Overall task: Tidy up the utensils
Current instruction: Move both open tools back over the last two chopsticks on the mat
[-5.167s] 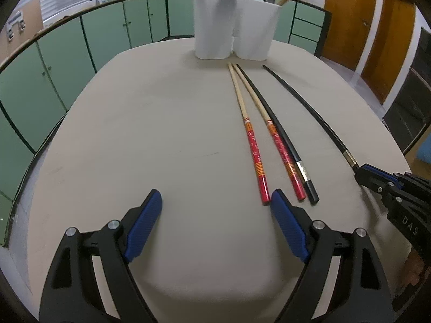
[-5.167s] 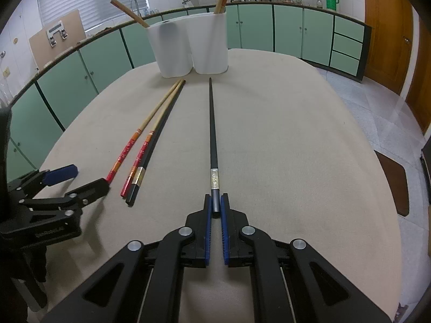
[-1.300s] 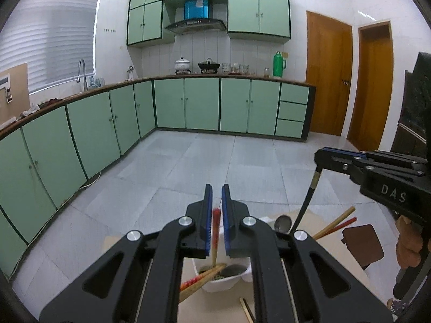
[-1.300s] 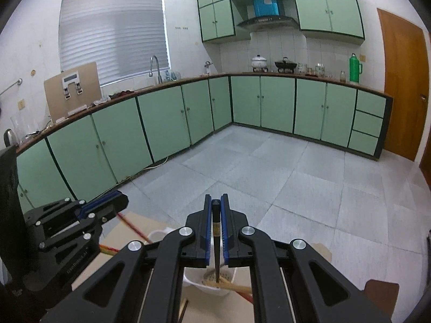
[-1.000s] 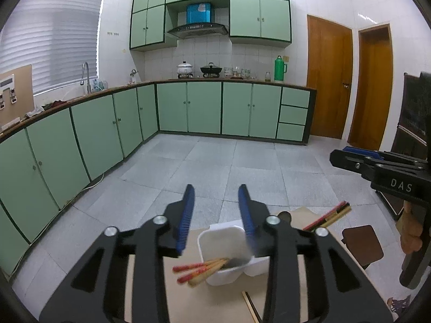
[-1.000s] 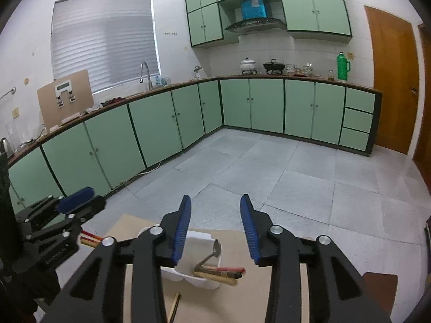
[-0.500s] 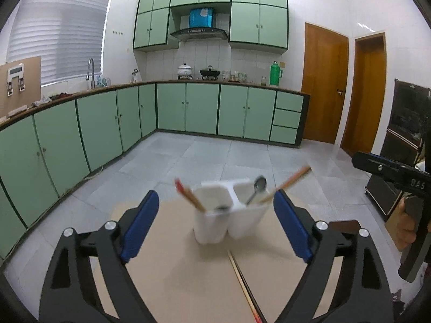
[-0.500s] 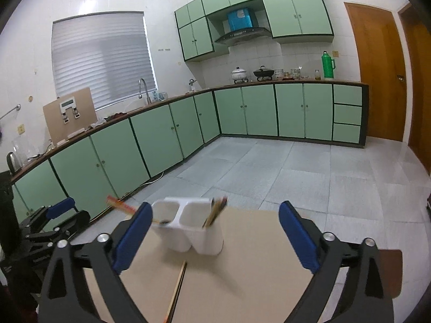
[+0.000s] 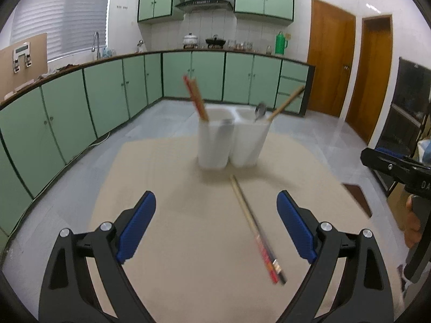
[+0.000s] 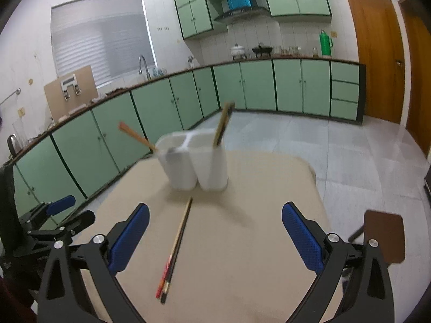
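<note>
A white two-cup utensil holder (image 9: 233, 140) (image 10: 195, 165) stands at the far end of the beige table (image 9: 188, 237). Its left cup holds red-ended chopsticks (image 9: 194, 98), its right cup a spoon (image 9: 260, 111) and more chopsticks (image 9: 287, 102). Two chopsticks, one red-ended (image 9: 254, 226) (image 10: 176, 245) and one black, lie side by side on the table in front of it. My left gripper (image 9: 215, 226) is open and empty, above the table short of the lying chopsticks. My right gripper (image 10: 215, 237) is open and empty too; it shows at the right edge of the left wrist view (image 9: 396, 167).
Green kitchen cabinets (image 9: 107, 91) run along the back wall and left side. Wooden doors (image 9: 332, 67) stand at the right. A brown stool (image 10: 383, 238) sits beside the table's right edge. The left gripper shows at the left of the right wrist view (image 10: 56, 218).
Both grippers let go of a chopstick into the holder, opened wide and drew back and down toward the near table. Two chopsticks remain lying on the table.
</note>
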A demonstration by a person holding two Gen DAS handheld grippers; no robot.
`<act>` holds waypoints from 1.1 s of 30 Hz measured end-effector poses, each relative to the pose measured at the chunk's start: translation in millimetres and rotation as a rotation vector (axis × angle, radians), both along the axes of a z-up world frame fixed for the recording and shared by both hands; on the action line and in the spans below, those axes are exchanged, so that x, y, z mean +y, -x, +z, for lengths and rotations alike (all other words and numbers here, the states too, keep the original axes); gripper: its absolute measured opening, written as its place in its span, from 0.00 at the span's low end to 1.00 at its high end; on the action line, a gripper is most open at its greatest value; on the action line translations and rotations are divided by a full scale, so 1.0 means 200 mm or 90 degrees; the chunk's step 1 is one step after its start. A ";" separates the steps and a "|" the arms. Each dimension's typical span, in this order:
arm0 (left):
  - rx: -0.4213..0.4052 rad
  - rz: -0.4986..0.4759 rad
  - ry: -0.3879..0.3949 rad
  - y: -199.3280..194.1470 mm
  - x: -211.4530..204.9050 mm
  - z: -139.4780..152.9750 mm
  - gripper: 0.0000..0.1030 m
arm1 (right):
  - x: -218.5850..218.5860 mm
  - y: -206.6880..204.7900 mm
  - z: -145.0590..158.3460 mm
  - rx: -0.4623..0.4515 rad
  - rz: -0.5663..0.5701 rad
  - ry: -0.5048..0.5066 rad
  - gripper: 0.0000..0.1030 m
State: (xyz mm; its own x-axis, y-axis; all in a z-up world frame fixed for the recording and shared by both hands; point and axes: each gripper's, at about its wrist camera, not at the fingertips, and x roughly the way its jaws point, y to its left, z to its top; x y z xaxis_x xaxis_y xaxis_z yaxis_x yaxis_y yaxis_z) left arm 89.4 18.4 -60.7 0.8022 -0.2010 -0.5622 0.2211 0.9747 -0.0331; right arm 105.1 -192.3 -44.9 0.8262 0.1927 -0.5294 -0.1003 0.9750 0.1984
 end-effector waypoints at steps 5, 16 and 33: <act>0.042 0.014 -0.018 0.06 0.06 -0.15 0.86 | 0.06 0.06 -0.18 0.049 0.001 0.010 0.94; 0.118 0.030 -0.056 0.14 0.14 -0.40 0.86 | 0.30 0.13 -0.49 0.131 0.036 0.042 0.94; 0.131 0.044 -0.043 0.16 0.18 -0.42 0.86 | 0.50 0.14 -0.64 0.175 0.083 0.130 0.38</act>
